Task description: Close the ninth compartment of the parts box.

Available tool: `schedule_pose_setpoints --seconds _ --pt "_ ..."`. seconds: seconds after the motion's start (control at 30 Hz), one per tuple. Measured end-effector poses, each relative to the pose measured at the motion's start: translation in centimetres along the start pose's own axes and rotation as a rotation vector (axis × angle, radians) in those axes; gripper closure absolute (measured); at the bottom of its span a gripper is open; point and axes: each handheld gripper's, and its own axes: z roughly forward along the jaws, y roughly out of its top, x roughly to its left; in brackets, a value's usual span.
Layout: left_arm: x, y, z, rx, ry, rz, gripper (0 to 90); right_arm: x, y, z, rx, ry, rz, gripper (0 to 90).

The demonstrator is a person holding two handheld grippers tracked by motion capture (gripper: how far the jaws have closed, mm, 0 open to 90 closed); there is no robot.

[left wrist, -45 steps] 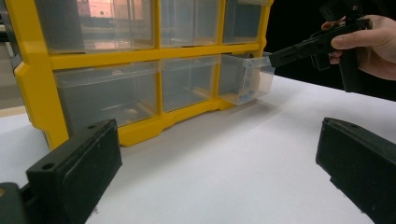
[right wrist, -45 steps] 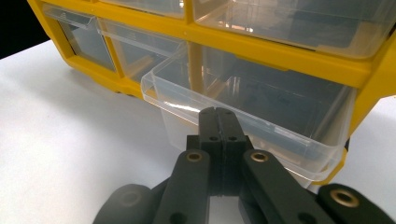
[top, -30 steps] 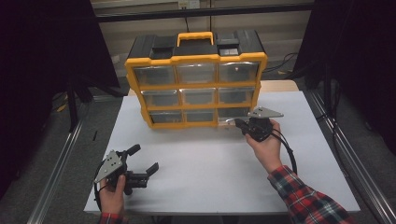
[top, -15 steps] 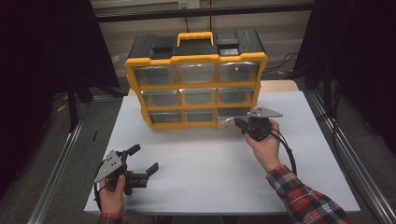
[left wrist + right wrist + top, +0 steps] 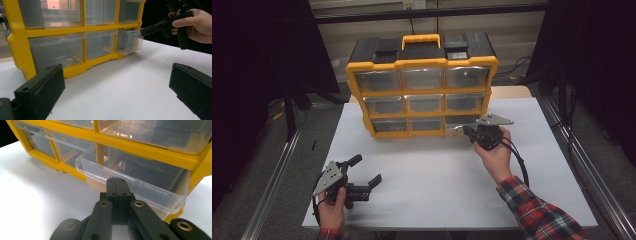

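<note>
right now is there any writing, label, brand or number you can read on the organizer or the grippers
No readable text in these pictures.
Organizer: no label or brand legible on the yellow frame, black top or clear drawers.
Top-left drawer in the left gripper view: a pinkish patch shows through the plastic, too blurred to read.
Left gripper and right gripper: no markings visible.
</note>
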Motion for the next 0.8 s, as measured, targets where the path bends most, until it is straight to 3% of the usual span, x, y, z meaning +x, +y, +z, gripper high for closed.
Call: schedule_pose_setpoints --seconds 0.8 --pt "0.04 -0.03 0.03 -0.001 -0.001 0.004 0.0 -0.33 0.04 0.52 -0.007 -0.021 0.006 90.0"
